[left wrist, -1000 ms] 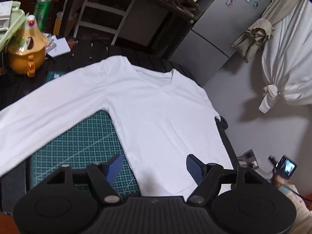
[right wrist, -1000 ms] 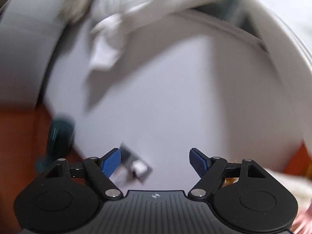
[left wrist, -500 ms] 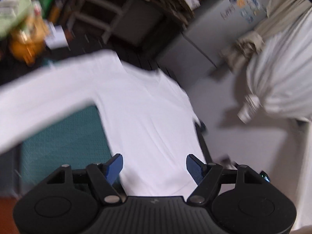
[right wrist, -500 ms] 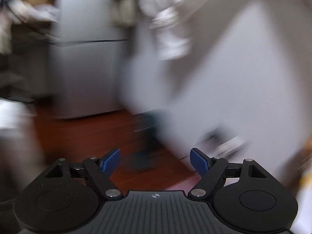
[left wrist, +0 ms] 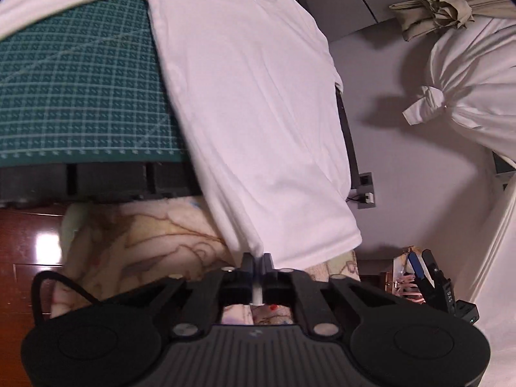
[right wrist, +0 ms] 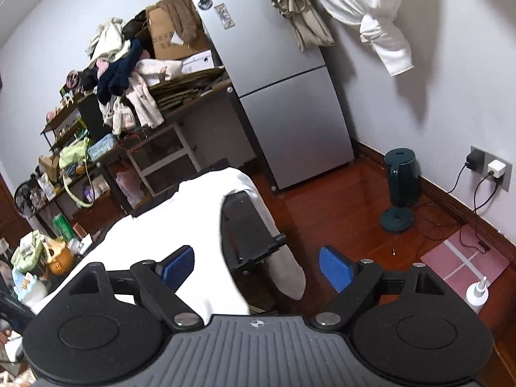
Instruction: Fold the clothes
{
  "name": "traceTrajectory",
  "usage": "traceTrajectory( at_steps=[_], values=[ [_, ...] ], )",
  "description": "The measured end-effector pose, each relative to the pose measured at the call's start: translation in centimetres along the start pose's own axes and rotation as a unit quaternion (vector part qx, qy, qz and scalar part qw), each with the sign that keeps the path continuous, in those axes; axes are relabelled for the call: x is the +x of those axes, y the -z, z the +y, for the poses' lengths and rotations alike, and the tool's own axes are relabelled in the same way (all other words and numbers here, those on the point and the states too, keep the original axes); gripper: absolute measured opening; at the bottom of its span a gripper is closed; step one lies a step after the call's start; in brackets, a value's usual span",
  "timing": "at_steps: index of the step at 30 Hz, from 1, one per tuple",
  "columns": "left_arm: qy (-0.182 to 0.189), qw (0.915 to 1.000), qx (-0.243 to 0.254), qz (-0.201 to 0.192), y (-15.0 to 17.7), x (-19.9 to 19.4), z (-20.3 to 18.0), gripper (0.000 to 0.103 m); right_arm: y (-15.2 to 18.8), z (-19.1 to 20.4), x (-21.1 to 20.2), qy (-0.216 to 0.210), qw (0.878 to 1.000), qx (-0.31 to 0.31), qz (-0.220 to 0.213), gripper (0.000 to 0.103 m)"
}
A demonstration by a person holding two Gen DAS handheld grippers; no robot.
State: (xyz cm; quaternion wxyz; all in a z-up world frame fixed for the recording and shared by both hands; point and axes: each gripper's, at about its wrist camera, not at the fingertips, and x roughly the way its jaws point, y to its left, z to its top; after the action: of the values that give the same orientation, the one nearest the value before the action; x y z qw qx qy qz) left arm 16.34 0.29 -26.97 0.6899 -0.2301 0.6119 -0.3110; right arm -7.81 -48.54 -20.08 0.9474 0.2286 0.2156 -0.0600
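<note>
Left gripper [left wrist: 257, 262] clamped tight on the hem corner of the white shirt [left wrist: 251, 96], just snapped closed there. Hangs off the near table edge [left wrist: 96, 180], that hem; spreads up across the green cutting mat [left wrist: 74, 80] beyond. Right gripper [right wrist: 256, 266] gaping wide, just been opening further, nothing between the blue pads [right wrist: 335, 267], poised over the shirt's other hem edge. One sleeve [right wrist: 283, 258] draped over the side. Bare wooden floor [right wrist: 338, 213] beyond, then fridge [right wrist: 283, 96].
</note>
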Motion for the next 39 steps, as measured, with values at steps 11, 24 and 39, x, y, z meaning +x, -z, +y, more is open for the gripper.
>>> traceTrajectory(
  at_steps=[11, 24, 39],
  values=[
    [0.004, 0.9905, -0.054, -0.126, 2.6, -11.9, 5.1, 0.003, -1.6, -2.3, 4.1, -0.161, 0.970, 0.141, 0.117, 0.087],
    [0.017, 0.9888, -0.111, -0.098, 2.6, -9.0, 6.5, 0.003, 8.7, -5.9, 18.6, -0.244, 0.853, 0.391, 0.245, 0.067],
    [0.032, 0.9956, -0.067, -0.058, 4.4, -8.3, 4.0, 0.005, -0.4, -6.4, 10.4, -0.123, 0.937, 0.253, 0.208, 0.009]
  ],
)
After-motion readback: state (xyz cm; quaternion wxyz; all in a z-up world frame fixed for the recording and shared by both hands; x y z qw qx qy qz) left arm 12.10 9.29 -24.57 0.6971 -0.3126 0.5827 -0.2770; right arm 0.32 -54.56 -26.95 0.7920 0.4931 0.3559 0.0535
